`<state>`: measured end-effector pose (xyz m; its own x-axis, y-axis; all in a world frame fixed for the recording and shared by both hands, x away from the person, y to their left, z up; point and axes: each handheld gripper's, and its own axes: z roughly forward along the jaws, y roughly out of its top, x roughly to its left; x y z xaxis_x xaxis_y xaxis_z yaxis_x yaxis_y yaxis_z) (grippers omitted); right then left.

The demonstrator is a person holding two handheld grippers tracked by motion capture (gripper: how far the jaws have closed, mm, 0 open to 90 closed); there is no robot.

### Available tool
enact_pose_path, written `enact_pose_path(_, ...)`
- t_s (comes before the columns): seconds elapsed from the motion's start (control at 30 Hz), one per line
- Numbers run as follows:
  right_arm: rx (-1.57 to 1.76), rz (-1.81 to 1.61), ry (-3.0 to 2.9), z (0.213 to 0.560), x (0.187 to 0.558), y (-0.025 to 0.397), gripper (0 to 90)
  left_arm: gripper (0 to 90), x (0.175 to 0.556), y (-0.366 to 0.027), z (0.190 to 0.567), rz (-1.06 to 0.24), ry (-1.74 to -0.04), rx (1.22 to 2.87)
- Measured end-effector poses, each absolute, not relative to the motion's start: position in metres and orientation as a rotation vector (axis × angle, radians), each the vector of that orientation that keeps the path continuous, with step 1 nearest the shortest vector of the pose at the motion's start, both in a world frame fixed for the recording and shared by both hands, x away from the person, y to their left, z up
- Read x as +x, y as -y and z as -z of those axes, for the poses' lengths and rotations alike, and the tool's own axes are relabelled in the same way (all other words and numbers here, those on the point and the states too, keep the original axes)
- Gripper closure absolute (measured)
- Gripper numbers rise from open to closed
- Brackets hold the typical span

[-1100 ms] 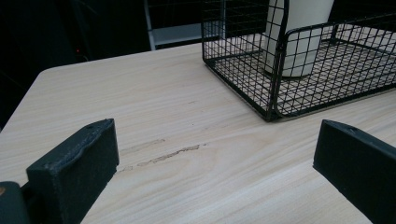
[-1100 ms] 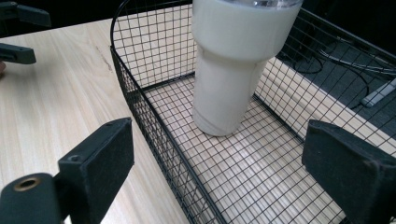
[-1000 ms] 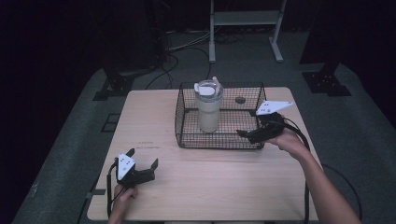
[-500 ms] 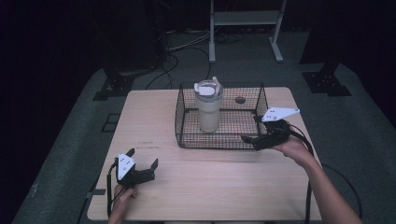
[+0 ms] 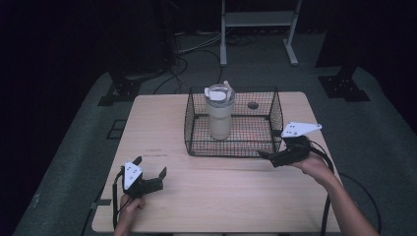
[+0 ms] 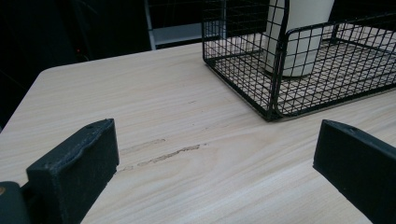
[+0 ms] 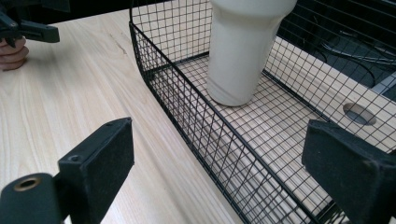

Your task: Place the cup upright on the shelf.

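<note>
Wood of pale grain lies directly under both tools: the table (image 5: 221, 196) is light, with a small dark scratch just ahead of the left gripper (image 5: 147, 178), seen between its jaws in the left gripper view. This gripper rests low at the near left part of the table, jaws spread wide and holding nothing. The right gripper (image 5: 270, 158) is held near the front right corner of the wire basket (image 5: 231, 147), its jaws also spread wide and empty; in the right gripper view the near wall of the basket (image 7: 196, 121) passes between them. Beyond that wall the cream tumbler (image 7: 243, 51) stands upright on the basket floor, well ahead of the right gripper and toward the basket's left half. A round hole (image 7: 358, 113) in the tabletop is behind the basket. Farther away the floor is grey, with cables and a metal stand (image 5: 258, 29), and the room is dark.
</note>
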<state>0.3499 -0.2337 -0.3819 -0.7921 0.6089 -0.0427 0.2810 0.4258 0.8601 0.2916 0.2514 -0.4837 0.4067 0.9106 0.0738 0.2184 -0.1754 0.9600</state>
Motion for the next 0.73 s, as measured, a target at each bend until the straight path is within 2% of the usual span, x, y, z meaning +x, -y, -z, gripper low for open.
enact_pose_path(0.73, 0.819, -1.369, -2.293, 0.408, 0.321, 0.25, 8.8, 0.0, 0.292, -0.251, 0.484, -0.856, -1.011, 1.655)
